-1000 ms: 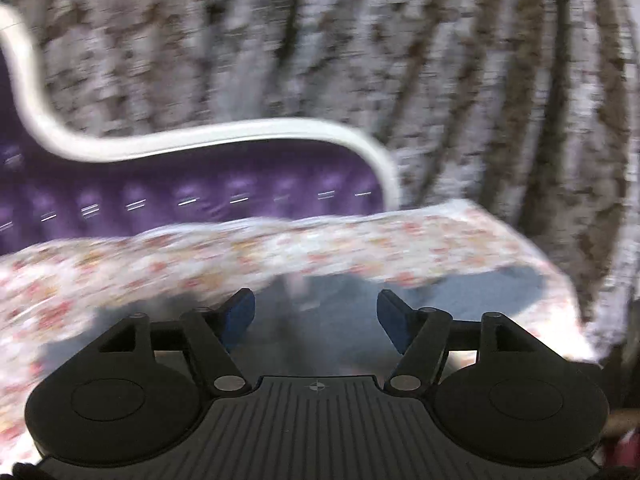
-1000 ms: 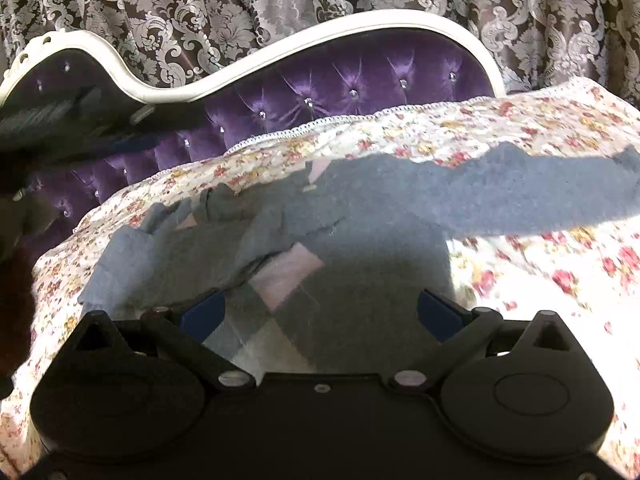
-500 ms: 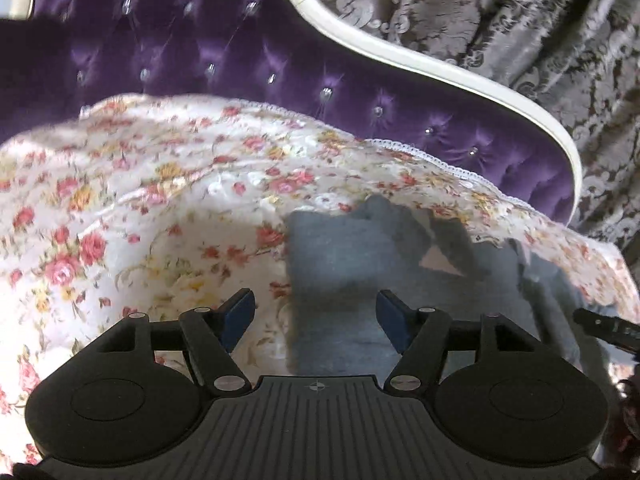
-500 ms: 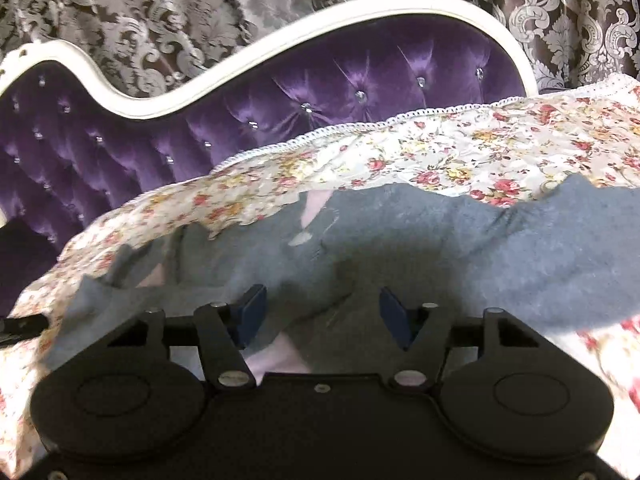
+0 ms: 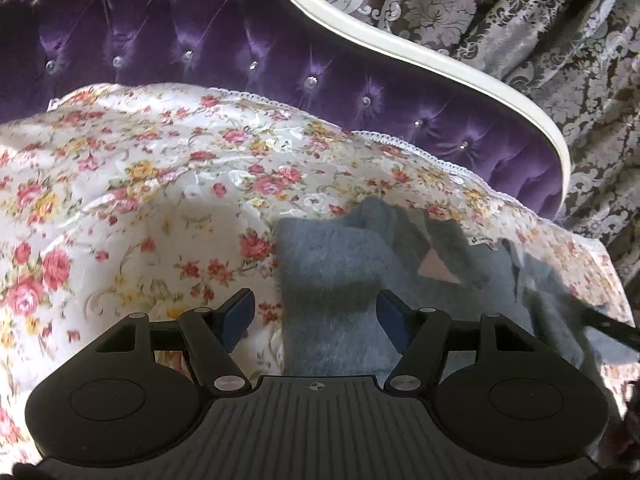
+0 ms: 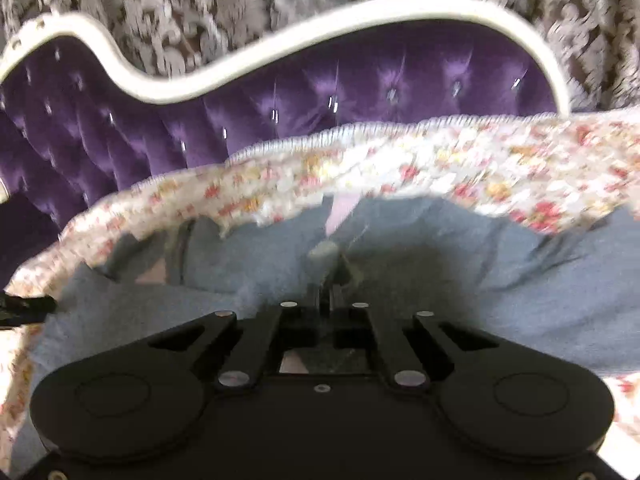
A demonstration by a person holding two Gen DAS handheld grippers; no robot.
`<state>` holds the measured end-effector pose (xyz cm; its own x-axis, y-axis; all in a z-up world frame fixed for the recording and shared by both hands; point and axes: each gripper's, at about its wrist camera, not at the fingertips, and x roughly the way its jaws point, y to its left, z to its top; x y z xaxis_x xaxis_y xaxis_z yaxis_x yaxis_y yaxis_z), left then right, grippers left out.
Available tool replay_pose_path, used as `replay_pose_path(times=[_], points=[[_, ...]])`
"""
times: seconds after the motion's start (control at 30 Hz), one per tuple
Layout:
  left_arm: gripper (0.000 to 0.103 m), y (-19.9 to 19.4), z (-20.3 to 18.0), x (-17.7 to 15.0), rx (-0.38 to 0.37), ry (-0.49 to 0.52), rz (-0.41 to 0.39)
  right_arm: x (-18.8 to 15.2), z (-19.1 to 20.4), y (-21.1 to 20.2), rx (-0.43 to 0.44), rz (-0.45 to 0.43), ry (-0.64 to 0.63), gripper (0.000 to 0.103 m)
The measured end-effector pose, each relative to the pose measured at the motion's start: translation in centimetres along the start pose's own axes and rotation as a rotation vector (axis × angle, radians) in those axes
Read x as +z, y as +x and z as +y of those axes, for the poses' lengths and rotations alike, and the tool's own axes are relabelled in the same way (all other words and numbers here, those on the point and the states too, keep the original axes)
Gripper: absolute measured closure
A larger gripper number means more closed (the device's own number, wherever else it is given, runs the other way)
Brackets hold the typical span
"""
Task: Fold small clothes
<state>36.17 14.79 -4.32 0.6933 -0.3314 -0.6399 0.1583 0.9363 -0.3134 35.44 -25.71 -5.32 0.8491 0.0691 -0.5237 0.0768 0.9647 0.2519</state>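
Note:
A grey knitted sweater (image 5: 328, 256) with a pale pink diamond patch (image 5: 438, 266) lies crumpled on a floral bedspread (image 5: 160, 200). My left gripper (image 5: 316, 312) hovers open over the sweater's left edge; the cloth lies below its blue pads (image 5: 394, 316), which do not press on it. My right gripper (image 6: 326, 292) is shut, its fingers pinched together on a fold of the sweater (image 6: 500, 280) near the neckline, just below a pale strip (image 6: 340, 216). The right wrist view is blurred.
A purple tufted headboard (image 5: 200, 40) with a curved white frame (image 5: 440, 60) rises behind the bed, with patterned grey curtains (image 5: 520, 20) beyond it. The bedspread's lace edge (image 6: 320, 140) runs close behind the sweater. A dark tip (image 5: 608, 324) pokes in from the right.
The right gripper went from wide open to shut, closing on the sweater's fabric as it moved in. The left gripper swung across and down to the sweater's left edge, still open.

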Motion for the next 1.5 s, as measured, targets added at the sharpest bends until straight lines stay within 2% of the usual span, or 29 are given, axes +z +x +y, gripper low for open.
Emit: replay_pose_path(times=[0.07,0.27,0.4,0.5,0.63,0.7,0.8,0.83,0.87,0.9,0.93,0.97,1.03,1.1,1.23,1.3,1.33,1.37,1.4,1.5], points=[[0.037,0.3,0.0,0.2,0.000,0.003,0.002,-0.1,-0.9,-1.6,-0.046,-0.023,0.013,0.093],[0.037,1.4,0.0,0.9,-0.002,-0.024,0.014,-1.4,-2.1,-1.7,-0.118,0.036,0.027,0.090],[0.037,2.2,0.4,1.7,0.014,-0.056,0.011,-1.9,-1.2,-2.3,-0.136,-0.005,0.048,0.084],[0.037,3.0,0.7,2.6,0.018,-0.082,0.013,-2.6,-0.1,-2.7,-0.100,-0.039,0.033,0.084],[0.037,4.3,1.0,3.6,0.020,-0.104,0.029,-3.8,0.4,-1.8,-0.056,-0.014,0.033,0.084],[0.037,4.9,0.9,3.7,0.022,-0.098,0.044,-4.5,0.3,-1.1,-0.047,0.012,0.046,0.084],[0.039,5.3,0.3,3.7,0.029,-0.061,0.033,-4.8,0.3,-0.9,-0.042,-0.002,0.043,0.084],[0.048,5.4,0.1,3.7,0.030,-0.052,0.030,-4.9,0.3,-0.8,-0.040,-0.002,0.045,0.083],[0.070,5.5,-0.1,3.6,0.028,-0.042,0.029,-5.0,0.3,-0.7,-0.036,-0.002,0.045,0.082],[0.085,5.5,-0.3,3.5,0.029,-0.035,0.025,-5.1,0.3,-0.7,-0.035,-0.005,0.043,0.082],[0.095,5.4,-0.5,3.2,0.035,-0.029,0.017,-5.2,0.4,-0.8,-0.035,-0.008,0.040,0.082],[0.096,5.2,-0.7,3.0,0.044,-0.020,-0.001,-5.3,0.4,-0.8,-0.037,-0.009,0.037,0.082],[0.096,4.2,-1.3,2.4,0.133,0.009,-0.059,-5.3,0.5,-0.8,-0.039,-0.009,0.035,0.082],[0.096,3.6,-1.2,1.9,0.183,-0.002,-0.086,-5.3,0.5,-0.8,-0.037,-0.010,0.037,0.082],[0.095,3.8,0.6,1.7,0.177,-0.101,-0.056,-5.4,0.6,-0.8,-0.039,-0.010,0.033,0.082],[0.091,3.9,0.9,1.9,0.170,-0.109,-0.053,-5.4,0.7,-0.7,-0.042,-0.009,0.026,0.082],[0.087,3.9,0.9,2.1,0.170,-0.107,-0.049,-5.4,0.7,-0.7,-0.043,-0.010,0.025,0.082],[0.077,3.8,0.7,2.2,0.171,-0.099,-0.044,-5.4,0.7,-0.7,-0.043,-0.010,0.025,0.082],[0.074,3.6,0.6,2.3,0.181,-0.092,-0.048,-5.3,0.6,-0.7,-0.042,-0.009,0.027,0.082],[0.063,2.0,-0.2,2.3,0.263,-0.060,-0.105,-5.3,0.6,-0.8,-0.037,-0.009,0.030,0.081]])
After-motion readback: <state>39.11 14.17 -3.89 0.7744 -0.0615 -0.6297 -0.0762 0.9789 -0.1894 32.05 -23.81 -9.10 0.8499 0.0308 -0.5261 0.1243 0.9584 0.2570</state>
